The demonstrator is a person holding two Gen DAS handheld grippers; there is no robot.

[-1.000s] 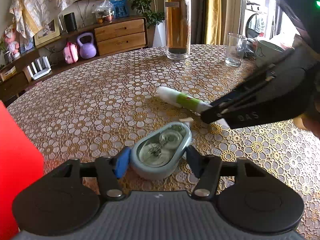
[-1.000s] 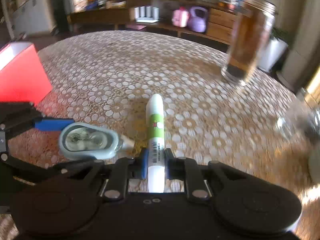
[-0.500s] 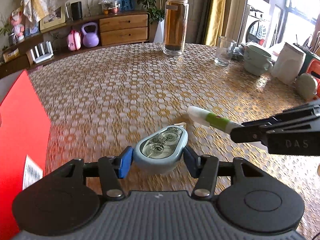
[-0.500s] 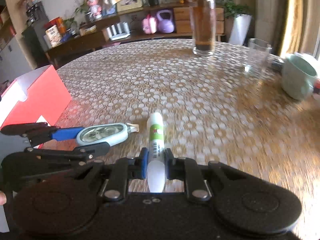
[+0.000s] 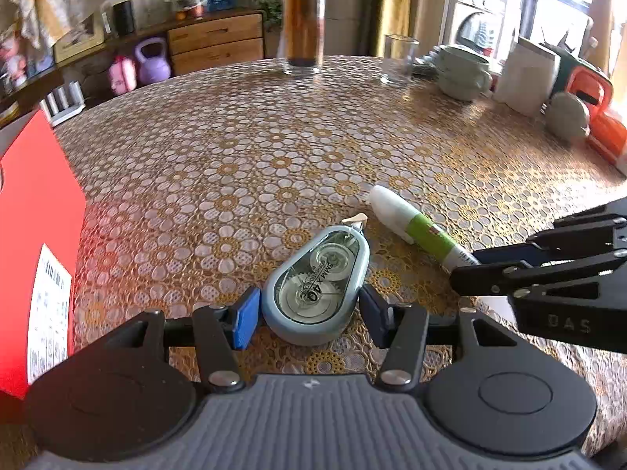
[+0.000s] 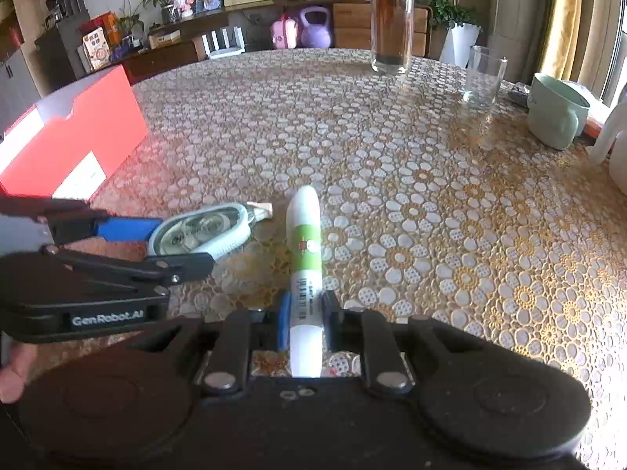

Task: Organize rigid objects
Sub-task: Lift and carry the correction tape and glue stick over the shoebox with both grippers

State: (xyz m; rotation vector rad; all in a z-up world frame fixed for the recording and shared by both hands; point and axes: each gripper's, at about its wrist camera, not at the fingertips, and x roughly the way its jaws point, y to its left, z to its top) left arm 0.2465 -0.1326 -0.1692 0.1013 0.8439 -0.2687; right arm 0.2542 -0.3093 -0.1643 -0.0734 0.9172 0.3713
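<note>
lace tablecloth [image 5: 274, 149] | left claw [image 5: 309, 313] clamps correction tape [image 5: 317, 282] | right claw [image 6: 305, 317] clamps glue pen [image 6: 303, 243]

Left gripper [image 5: 309, 319]: matte black linkage arms, silver pivot rivets, blue finger pads, ribbed grey housing at 6 o'clock; white "GenRobot.AI" lettering on its flank. Right gripper [image 6: 305, 317]: same black build, twin round discs, embossed "DAS" mark. Bare fingertip [image 6: 11, 368] at 9 o'clock.
</note>
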